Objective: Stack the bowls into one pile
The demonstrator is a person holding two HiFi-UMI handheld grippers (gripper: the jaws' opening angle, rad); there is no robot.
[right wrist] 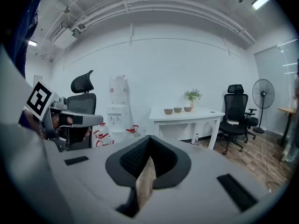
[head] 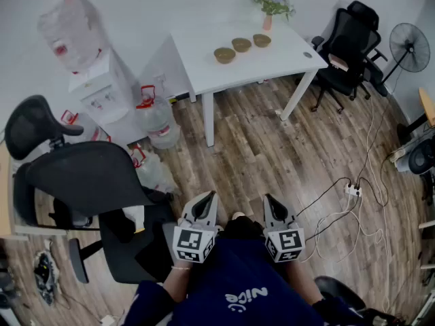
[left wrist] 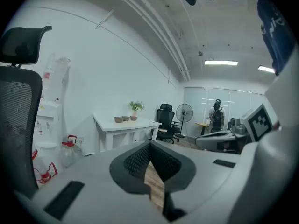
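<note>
Three brown bowls stand apart in a row on the white table (head: pixel 272 63): a large bowl (head: pixel 224 55) at the left, a middle bowl (head: pixel 241 44) and a right bowl (head: pixel 262 40). They are far ahead of me across the wooden floor. The right gripper view shows the same bowls (right wrist: pixel 177 110) in a row, and the left gripper view shows the bowls (left wrist: pixel 122 119) small in the distance. My left gripper (head: pixel 206 199) and right gripper (head: pixel 270 202) are held close to my body. Both are shut with nothing between the jaws.
A potted plant (head: pixel 270 7) stands behind the bowls. A black office chair (head: pixel 88 182) is at my near left; another chair (head: pixel 350 43) and a fan (head: pixel 410 43) are right of the table. A water dispenser (head: pixel 102 90), jugs (head: pixel 158 122) and floor cables (head: pixel 353 190) lie between.
</note>
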